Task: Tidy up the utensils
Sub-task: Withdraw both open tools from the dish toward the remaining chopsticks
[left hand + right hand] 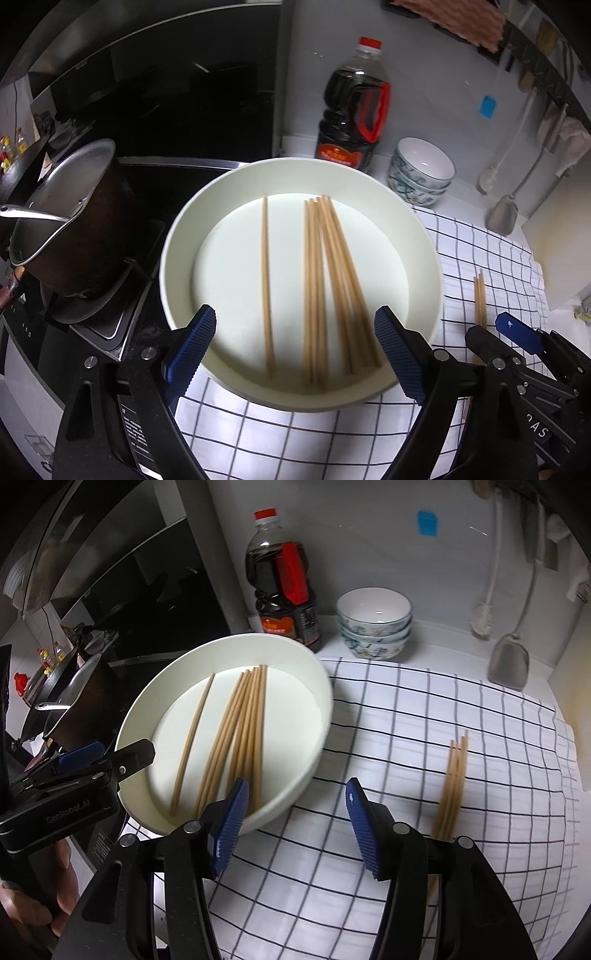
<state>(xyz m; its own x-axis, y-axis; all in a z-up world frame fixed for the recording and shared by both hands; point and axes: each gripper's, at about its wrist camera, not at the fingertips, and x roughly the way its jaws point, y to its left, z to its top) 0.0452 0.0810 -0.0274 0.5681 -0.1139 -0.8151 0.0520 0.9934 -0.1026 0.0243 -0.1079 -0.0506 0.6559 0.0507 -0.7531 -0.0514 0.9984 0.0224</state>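
Left wrist view: the left tool (295,347) hangs wide open and empty over the round white shallow bowl (177,236). Wooden chopsticks (325,288) lie inside it, long axes running away from the camera, one apart at the left. A dark metal pot (74,229) stands left; a dark sauce bottle (351,110) and stacked patterned bowls (421,173) stand behind.

Right wrist view: the right tool (295,827) is part open, empty, above the white checked cloth (406,775) on the counter. A second chopstick bundle (452,786) lies right, lengthwise, clearer here.

Chopsticks (325,288) in the basin (177,236) on the cloth (424,775), bowls (373,624) behind.
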